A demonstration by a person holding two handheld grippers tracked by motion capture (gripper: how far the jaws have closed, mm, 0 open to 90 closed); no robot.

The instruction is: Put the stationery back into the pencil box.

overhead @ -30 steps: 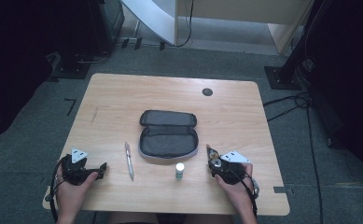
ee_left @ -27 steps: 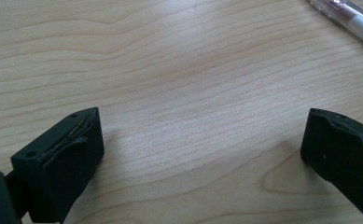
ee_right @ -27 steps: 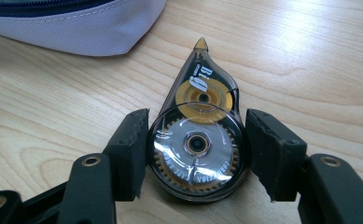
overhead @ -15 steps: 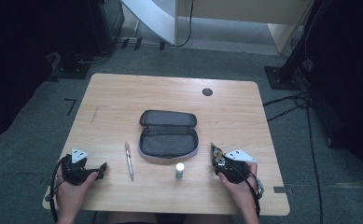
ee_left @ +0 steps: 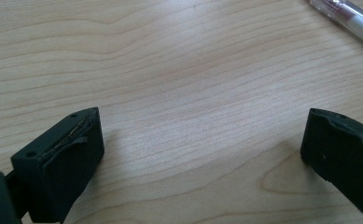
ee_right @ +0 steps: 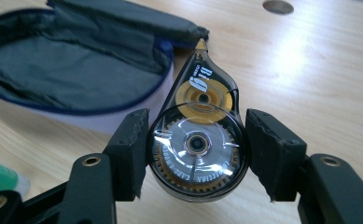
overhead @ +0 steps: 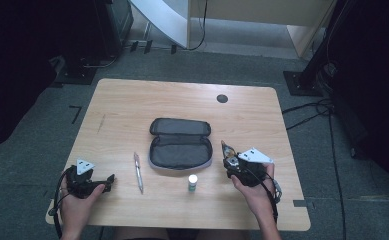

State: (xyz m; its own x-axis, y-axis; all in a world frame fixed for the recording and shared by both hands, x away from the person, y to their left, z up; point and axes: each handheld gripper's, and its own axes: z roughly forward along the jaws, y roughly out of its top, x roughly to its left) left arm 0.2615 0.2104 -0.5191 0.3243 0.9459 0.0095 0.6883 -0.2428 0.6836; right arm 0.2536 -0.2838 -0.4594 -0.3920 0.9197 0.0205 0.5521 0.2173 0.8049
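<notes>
Correction tape clamped in right gripper, lifted at the open pencil case's four o'clock; packing remains. Left gripper wide, empty.

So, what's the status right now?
Right gripper shut on correction tape, lifted beside open pencil case. Left gripper open, idle near pen. Nothing blocking.

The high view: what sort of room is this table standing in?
Probably a lab or office work corner set up for recording. A plain wooden table stands on grey carpet, dark equipment stands flank it, and cables trail across the floor.
</notes>
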